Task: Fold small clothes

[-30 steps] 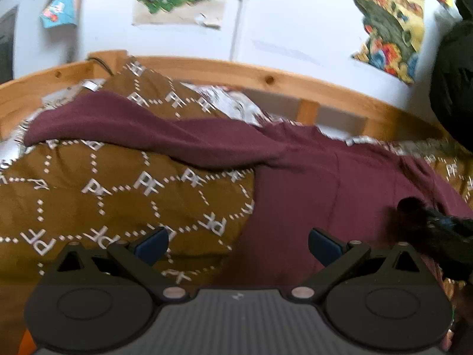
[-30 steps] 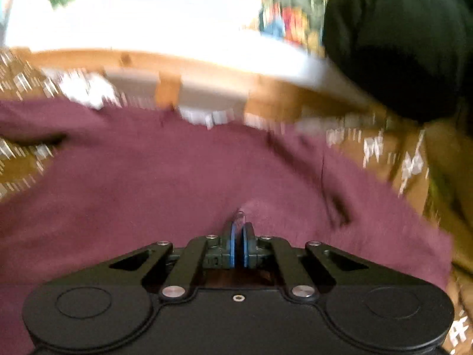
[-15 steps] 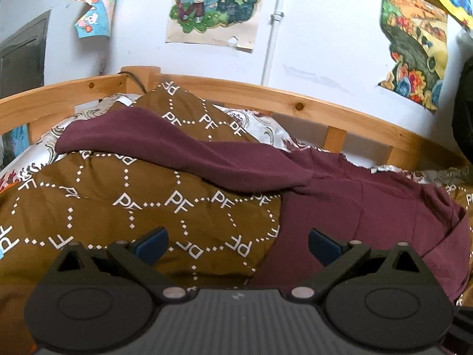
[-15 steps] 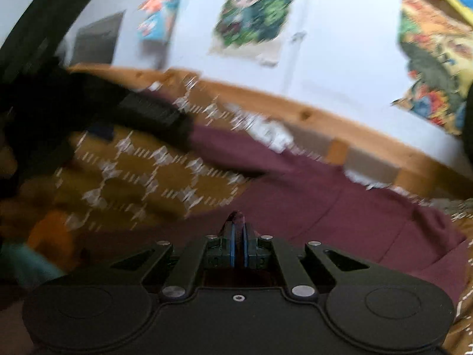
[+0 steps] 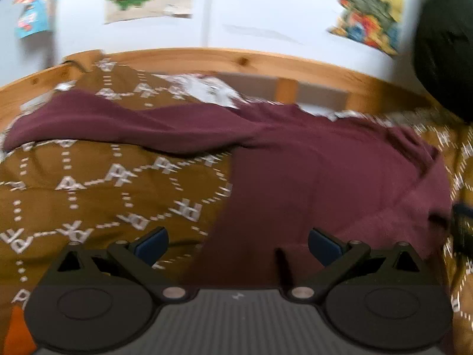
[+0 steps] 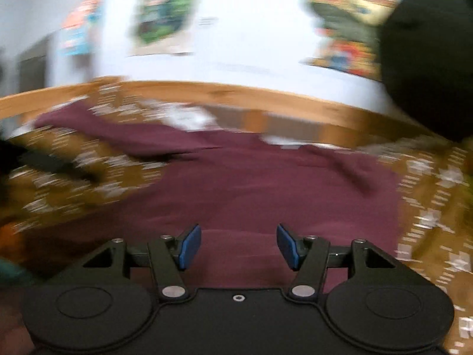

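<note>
Maroon garment [image 5: 310, 177] lies spread over a brown bedspread [image 5: 88, 195] printed with white dotted diamonds and letters, on a bed with a wooden rail [image 5: 207, 59] along its far side. Its body fills the middle and right of the bed, while one long sleeve [image 5: 124, 124] stretches away to the far left across the bedspread. In the right wrist view the same garment [image 6: 266, 183] sits directly ahead of and beneath the right tool [image 6: 239, 245], whose blue-padded jaws have just been opening and now stand apart with only air between them; the cloth lies below the pads and is not pinched. The left tool [image 5: 236, 242] hovers near the garment's near-left edge with its jaws spread wide, one pad over the brown bedspread and the other over the maroon cloth, gripping nothing. A white patterned sheet [image 5: 207, 88] peeks out at the far side between the bedspread and the rail. On the white wall [image 5: 266, 14] beyond hang colourful posters [image 5: 369, 14], and a dark bulky shape [image 5: 443, 44] fills the far right corner; the blur is too strong to say what it is. At the right edge of the left view a dark object, possibly the other tool, intrudes beside the garment.
</note>
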A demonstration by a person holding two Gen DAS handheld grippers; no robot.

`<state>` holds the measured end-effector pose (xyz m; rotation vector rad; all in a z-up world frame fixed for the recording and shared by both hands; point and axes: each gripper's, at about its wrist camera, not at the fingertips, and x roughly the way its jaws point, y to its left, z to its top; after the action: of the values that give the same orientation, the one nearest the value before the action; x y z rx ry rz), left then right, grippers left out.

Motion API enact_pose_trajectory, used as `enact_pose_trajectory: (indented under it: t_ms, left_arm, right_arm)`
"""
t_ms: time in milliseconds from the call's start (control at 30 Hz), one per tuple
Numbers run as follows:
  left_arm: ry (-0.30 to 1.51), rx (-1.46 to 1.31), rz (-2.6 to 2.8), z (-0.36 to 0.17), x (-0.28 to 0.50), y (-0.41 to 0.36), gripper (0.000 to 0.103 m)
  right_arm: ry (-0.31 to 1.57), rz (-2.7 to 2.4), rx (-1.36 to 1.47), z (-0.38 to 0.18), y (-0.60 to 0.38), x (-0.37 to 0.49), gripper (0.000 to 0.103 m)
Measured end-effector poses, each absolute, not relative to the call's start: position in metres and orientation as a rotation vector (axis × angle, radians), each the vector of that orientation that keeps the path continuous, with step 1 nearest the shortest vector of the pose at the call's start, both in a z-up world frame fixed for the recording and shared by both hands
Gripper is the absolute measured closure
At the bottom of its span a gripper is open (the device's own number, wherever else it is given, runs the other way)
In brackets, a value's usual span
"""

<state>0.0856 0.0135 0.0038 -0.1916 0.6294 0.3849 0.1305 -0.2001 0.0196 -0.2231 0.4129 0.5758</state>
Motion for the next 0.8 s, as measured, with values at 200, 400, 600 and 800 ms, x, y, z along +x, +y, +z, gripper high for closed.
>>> enact_pose_trajectory:
  t_ms: [200, 400, 600, 800]
  left_arm:
    - [0.747, -0.124, 0.370, -0.020, 0.109, -0.004, 0.001]
    - [0.824, -0.100, 0.367, -0.040, 0.121, -0.006, 0.001]
    - [0.885, -0.109, 0.350, -0.057, 0.132, -0.006, 0.001]
    - [0.889, -0.080, 0.343, -0.057, 0.131, -0.010, 0.001]
  right_arm:
    - [0.395, 0.319, -0.135, 0.026, -0.243, 0.211, 0.045]
    - [0.541, 0.324, -0.060, 0.020, -0.264, 0.313, 0.076]
    - [0.426, 0.376, -0.057, 0.045, -0.265, 0.323, 0.095]
    - [0.510, 0.295, -0.057, 0.037, -0.270, 0.344, 0.077]
